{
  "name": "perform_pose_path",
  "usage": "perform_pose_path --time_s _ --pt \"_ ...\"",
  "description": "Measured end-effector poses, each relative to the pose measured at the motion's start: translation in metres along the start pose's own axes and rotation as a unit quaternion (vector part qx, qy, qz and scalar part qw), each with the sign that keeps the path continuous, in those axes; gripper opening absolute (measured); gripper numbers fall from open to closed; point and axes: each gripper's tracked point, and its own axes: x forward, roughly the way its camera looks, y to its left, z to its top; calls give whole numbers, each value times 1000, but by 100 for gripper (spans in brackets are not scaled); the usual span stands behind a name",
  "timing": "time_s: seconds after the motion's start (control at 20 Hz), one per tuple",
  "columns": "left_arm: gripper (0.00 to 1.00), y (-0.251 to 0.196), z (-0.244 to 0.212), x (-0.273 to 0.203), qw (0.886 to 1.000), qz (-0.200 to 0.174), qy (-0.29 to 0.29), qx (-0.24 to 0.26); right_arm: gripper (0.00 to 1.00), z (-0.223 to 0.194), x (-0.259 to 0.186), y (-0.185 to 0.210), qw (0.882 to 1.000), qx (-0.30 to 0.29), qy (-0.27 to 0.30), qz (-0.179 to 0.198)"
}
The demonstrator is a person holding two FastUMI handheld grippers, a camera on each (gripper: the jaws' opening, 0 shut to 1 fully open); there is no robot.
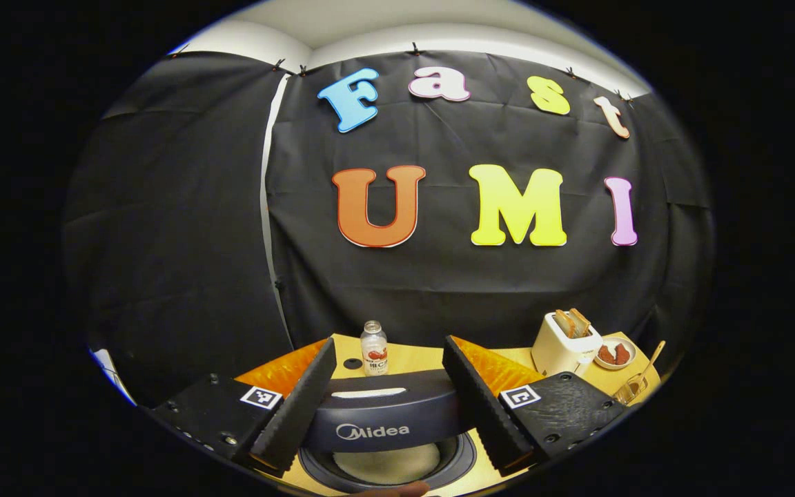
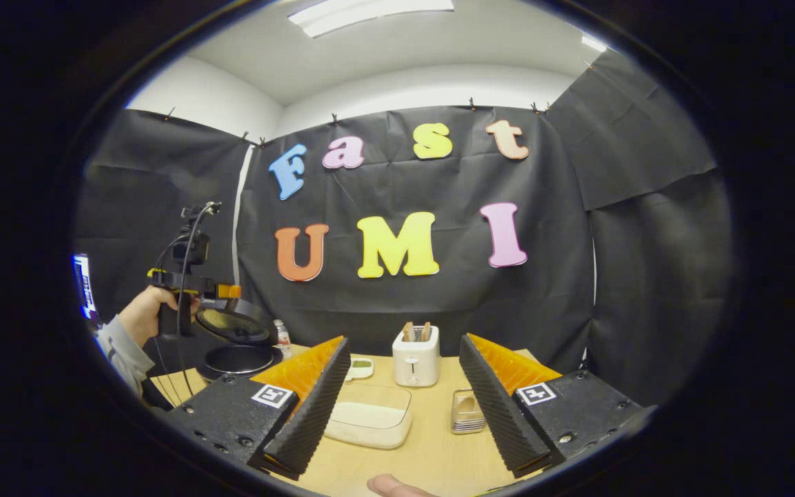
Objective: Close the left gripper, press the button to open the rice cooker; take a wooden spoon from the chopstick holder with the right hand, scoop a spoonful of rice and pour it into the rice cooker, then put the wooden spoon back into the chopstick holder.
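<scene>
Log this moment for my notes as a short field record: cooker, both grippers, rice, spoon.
rice cooker: lid up, open pot below it
left gripper: open, fingers either side of the raised lid, not touching
right gripper: open, empty, above the table
rice: in clear container, between the right fingers' line of sight
wooden spoon: in its holder, beside the toaster
</scene>
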Motion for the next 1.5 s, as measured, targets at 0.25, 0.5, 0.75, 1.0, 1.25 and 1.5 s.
perform_pose_path --time_s 0.25,0.5,0.75,1.0,1.25,1.5 --pt "100 -12 -43 -20 1000 -11 23 -7 100 -13 -5 -8 1000 3 17 -7" --pt "100 -14 -86 -30 999 -20 42 -22 100 -20 1 -13 999 4 29 -14" --pt "97 -17 -112 -35 999 -18 46 -9 96 -27 11 -17 999 13 35 -17" --pt "97 -19 -137 -45 998 -13 57 -2 96 -38 22 -15 999 23 44 -12" --pt "97 -13 -139 -53 998 -9 63 -7 100 -51 32 -9 998 21 59 -6" --pt "97 -10 -142 -64 996 13 85 -5 100 -61 37 -11 997 26 72 -7"
